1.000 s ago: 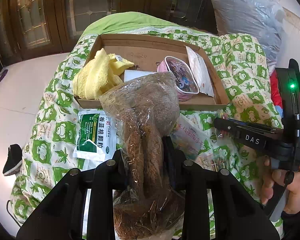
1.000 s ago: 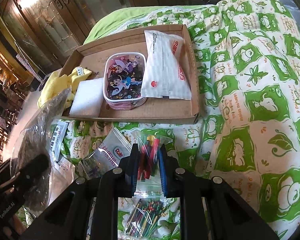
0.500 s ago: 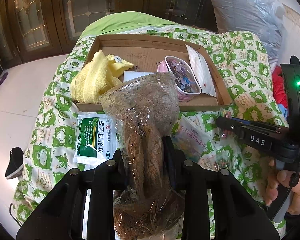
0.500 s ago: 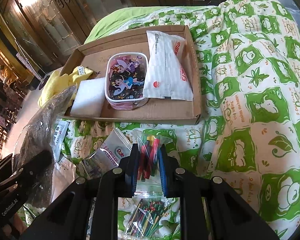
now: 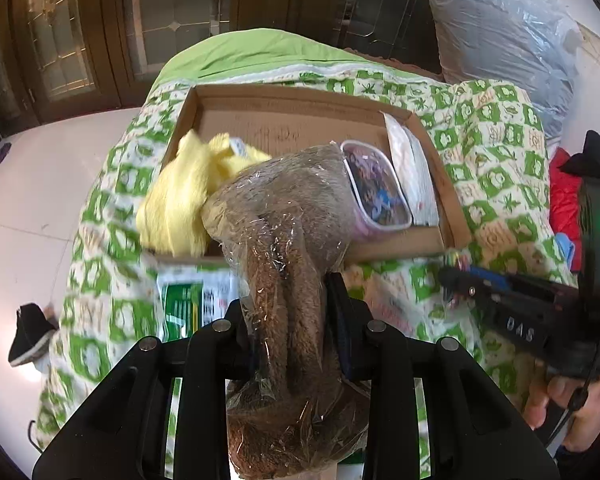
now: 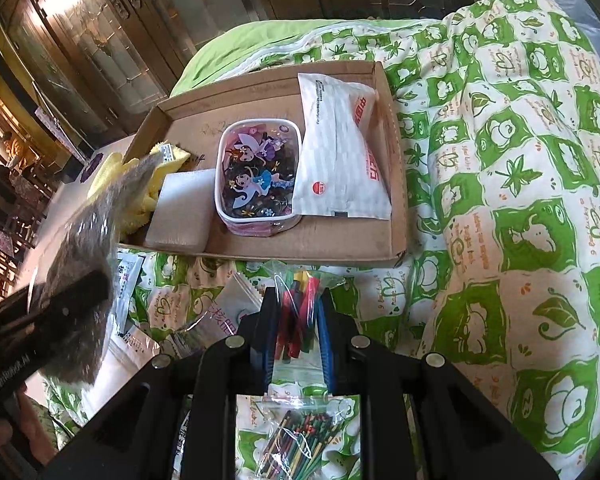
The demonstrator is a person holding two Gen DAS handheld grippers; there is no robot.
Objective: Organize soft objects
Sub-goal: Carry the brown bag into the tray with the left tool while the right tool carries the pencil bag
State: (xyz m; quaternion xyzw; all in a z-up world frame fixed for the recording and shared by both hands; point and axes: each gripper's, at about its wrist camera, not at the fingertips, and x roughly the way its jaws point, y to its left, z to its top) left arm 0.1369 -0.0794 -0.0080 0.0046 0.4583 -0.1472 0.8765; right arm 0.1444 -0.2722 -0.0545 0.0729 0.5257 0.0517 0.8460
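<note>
The left gripper (image 5: 288, 312) has its jaws clamped on a brown furry thing wrapped in clear plastic (image 5: 284, 248), held up over the near edge of the cardboard tray (image 6: 308, 246) on the bed (image 6: 520, 208). The right gripper (image 6: 298, 320) pinches a small clear bag of coloured sticks (image 6: 300, 300) just short of that edge. Inside the tray lie a yellow cloth (image 5: 180, 196), a white foam block (image 6: 182, 210), a cartoon pouch (image 6: 256, 172) and a white packet (image 6: 340, 160), with loose packets (image 6: 128, 280) crowding the quilt in front.
</note>
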